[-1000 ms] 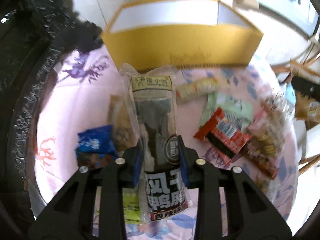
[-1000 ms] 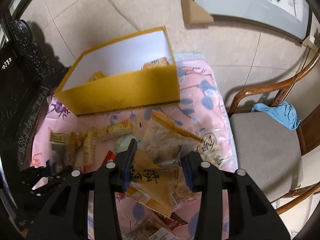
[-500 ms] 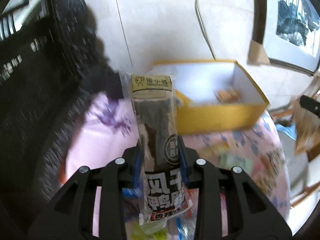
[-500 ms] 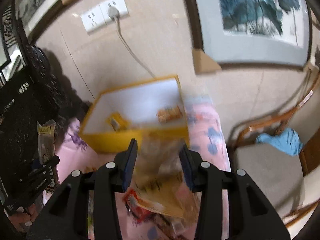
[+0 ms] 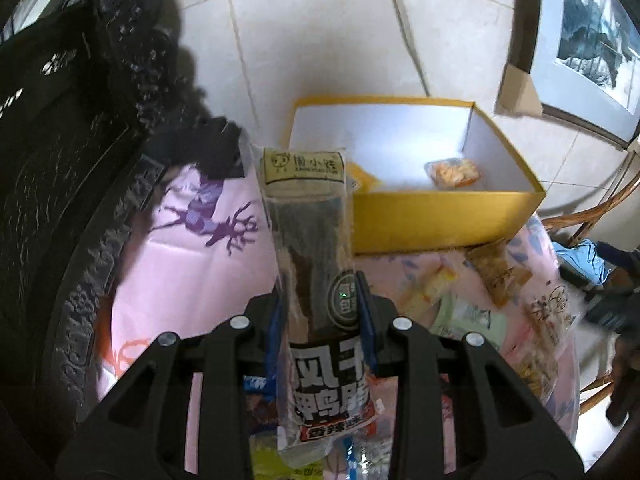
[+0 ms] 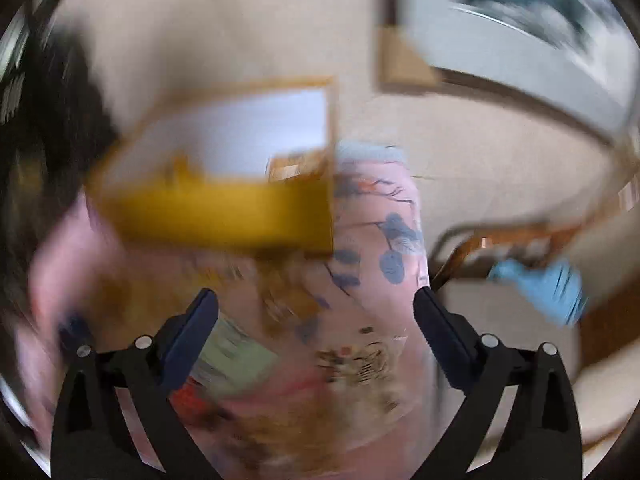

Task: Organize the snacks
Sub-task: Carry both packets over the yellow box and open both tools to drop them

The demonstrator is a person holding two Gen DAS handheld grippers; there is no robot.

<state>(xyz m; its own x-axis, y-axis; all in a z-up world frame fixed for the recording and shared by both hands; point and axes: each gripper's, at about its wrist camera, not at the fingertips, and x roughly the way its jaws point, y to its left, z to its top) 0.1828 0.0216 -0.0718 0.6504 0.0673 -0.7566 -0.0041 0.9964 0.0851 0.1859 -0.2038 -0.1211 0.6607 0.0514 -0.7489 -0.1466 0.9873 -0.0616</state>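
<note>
My left gripper (image 5: 320, 304) is shut on a long clear packet of dark dried meat (image 5: 308, 232), held upright above the pink cloth in front of the yellow box (image 5: 440, 216). The box stands open, and an orange snack packet (image 5: 454, 172) lies on its white floor. In the blurred right wrist view, my right gripper (image 6: 316, 300) has its jaws opening wide with nothing between them. It is above the cloth, in front of the yellow box (image 6: 216, 208). A brown packet (image 5: 498, 274) lies on the cloth near the box's front right corner.
Several loose snack packets (image 5: 460, 312) lie on the pink cloth (image 5: 192, 264). A dark carved chair (image 5: 80, 160) borders the left side. A wooden chair carrying a blue cloth (image 6: 548, 288) stands at the right. A framed picture (image 5: 580, 40) leans on the wall behind.
My right gripper has let go of the brown packet and its jaws have spread wide while it swung quickly. My left gripper has risen with the meat packet, and the box's inside now shows.
</note>
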